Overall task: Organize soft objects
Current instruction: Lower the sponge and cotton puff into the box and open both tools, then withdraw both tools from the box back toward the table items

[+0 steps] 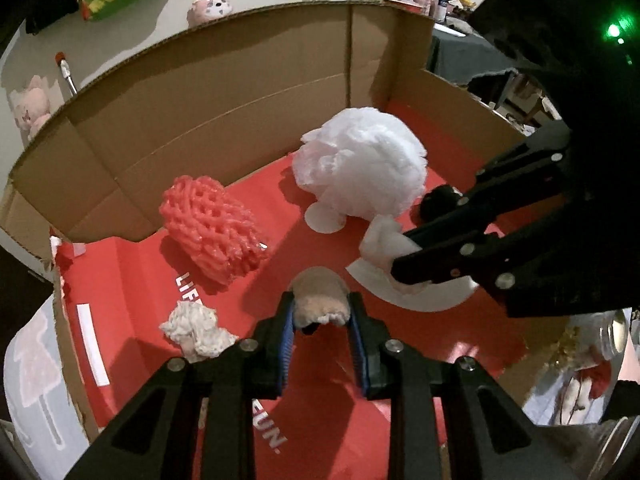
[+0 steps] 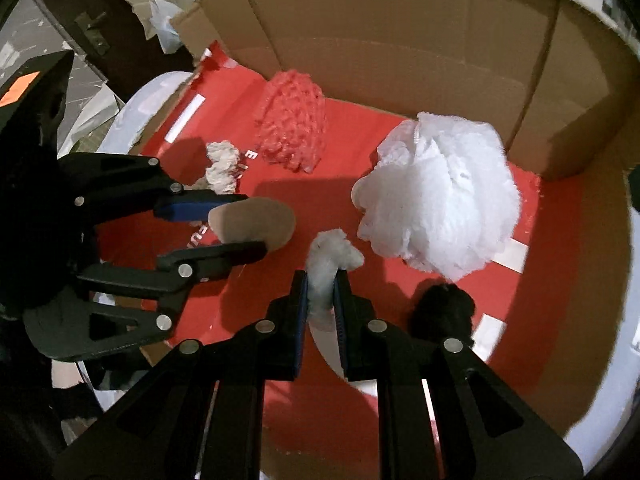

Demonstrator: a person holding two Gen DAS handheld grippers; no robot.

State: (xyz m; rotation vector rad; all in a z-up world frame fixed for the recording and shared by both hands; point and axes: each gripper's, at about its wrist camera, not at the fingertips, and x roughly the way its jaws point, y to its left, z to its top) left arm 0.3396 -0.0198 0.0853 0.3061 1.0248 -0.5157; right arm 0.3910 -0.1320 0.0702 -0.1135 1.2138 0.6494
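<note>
both grippers hang over the open cardboard box (image 1: 224, 92), each carrying something. the left gripper (image 1: 322, 316) is clamped on a tan plush piece (image 1: 320, 296), held above the red floor of the box; the right gripper (image 2: 322, 292) pinches a small white cotton wad (image 2: 332, 258) tight between its blue pads. four soft things already lie inside: a white mesh bath pouf (image 1: 360, 164) near the back wall, a red foam net sleeve (image 1: 212, 224) to its left, a small cream yarn clump (image 1: 196, 330) near the front, and a black pom-pom (image 2: 442, 306) beside the right gripper. judging by that, the sorting looks well along: two pieces are in hand over the box and not yet released. whether more items wait outside cannot be told.
</note>
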